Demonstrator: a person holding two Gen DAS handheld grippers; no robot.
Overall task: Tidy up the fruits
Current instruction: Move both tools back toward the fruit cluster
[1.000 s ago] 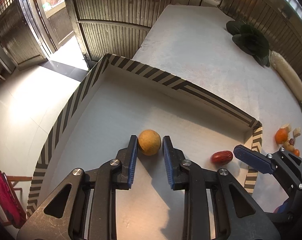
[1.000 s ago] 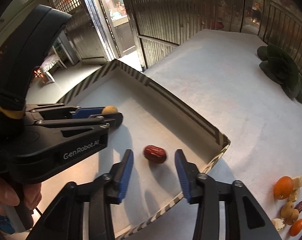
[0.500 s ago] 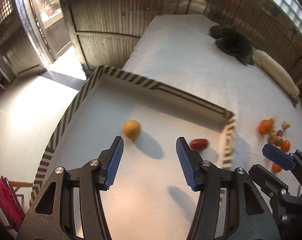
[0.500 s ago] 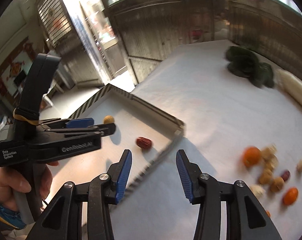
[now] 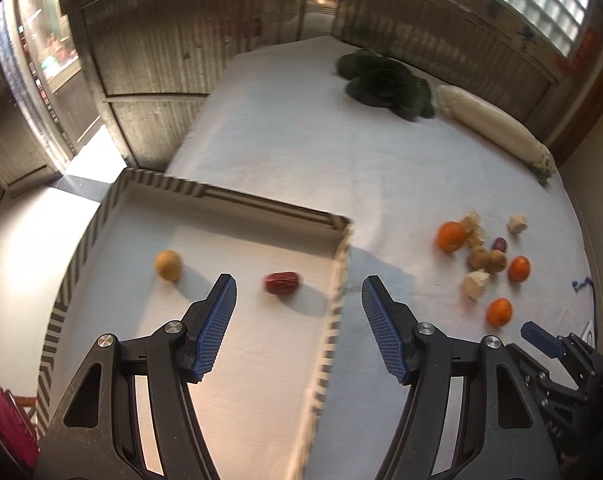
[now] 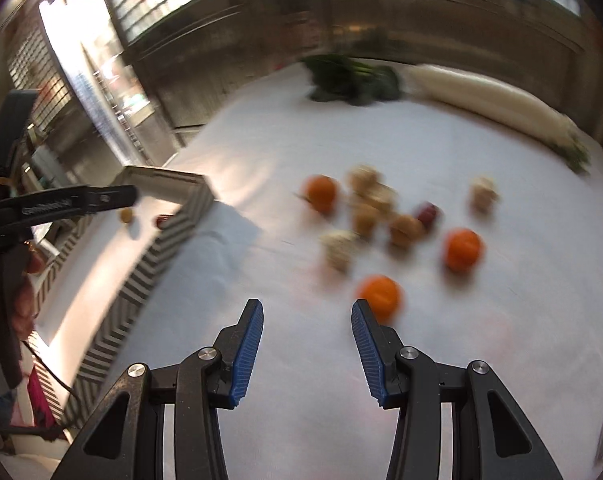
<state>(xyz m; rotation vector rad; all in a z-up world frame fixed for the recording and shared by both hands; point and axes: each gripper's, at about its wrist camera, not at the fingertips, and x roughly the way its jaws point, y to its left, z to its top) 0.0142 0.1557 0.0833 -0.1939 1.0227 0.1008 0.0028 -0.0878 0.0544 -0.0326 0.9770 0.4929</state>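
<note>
**Both tools empty, fruit split between tray and pile**

The left tool [image 5: 299,294] hangs released above the tray's [image 5: 341,264] right rim, its jaws spread wide with nothing between them. Inside the tray lie a round yellow fruit [image 5: 168,265] and a red date [image 5: 282,283], well apart from each other on the white floor, which suggests each kind is being given its own spot rather than dumped together.

The right tool [image 6: 307,312] is also released and empty, held over bare worktop [image 6: 261,160] and aimed at the loose pile. The nearest orange [image 6: 379,294] sits just beyond its right finger, not between the jaws. Behind it lie a second orange [image 6: 463,249], a third [image 6: 321,193], a few tan fruits [image 6: 405,229], pale lumps [image 6: 339,245] and another date [image 6: 428,213], clustered close on the cloth. This view is blurred, so finer detail cannot be told.

Judging by the layout, sorting has barely begun: two pieces are in, most remain outside. The wide jaws suit the orange's girth; round fruit may roll if nudged off-centre.

Greens [image 5: 385,84] and a white radish [image 5: 489,124] lie at the far edge, apart from the fruit.
</note>
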